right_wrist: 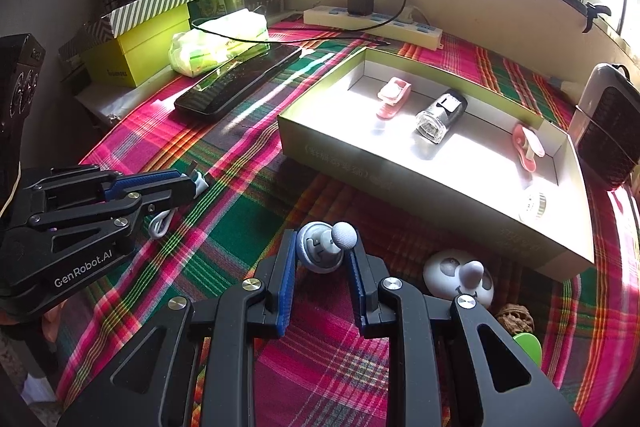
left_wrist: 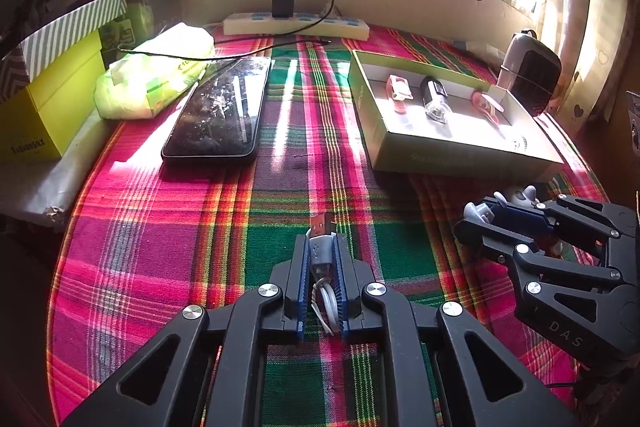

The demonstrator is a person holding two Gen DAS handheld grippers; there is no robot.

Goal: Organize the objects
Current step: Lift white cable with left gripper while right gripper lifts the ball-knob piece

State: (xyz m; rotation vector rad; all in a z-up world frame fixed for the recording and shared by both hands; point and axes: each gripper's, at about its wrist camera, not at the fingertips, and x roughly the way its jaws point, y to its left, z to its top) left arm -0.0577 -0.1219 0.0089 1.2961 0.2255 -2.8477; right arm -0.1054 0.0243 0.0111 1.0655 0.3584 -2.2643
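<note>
My left gripper (left_wrist: 320, 239) is shut on the grey USB plug of a white cable (left_wrist: 320, 255). The plug's orange tip pokes out past the fingertips, and the cable loops back between the blue pads. The same gripper (right_wrist: 188, 183) and cable (right_wrist: 160, 223) show at the left of the right wrist view, low over the plaid cloth. My right gripper (right_wrist: 322, 239) is shut on a grey-white round mount with a ball head (right_wrist: 320, 247), just in front of the open cardboard box (right_wrist: 400, 183). The box holds a pink clip (right_wrist: 394, 95), a black-and-clear bottle (right_wrist: 440, 115) and a pink piece (right_wrist: 528, 147).
A phone (left_wrist: 220, 107) and a tissue pack (left_wrist: 156, 79) lie at the back left, with a power strip (left_wrist: 296, 23) along the wall. A white toy with a face (right_wrist: 456, 277), a walnut (right_wrist: 516, 319) and a green item (right_wrist: 528, 345) lie right of my right gripper. A black device (right_wrist: 608, 131) stands beyond the box.
</note>
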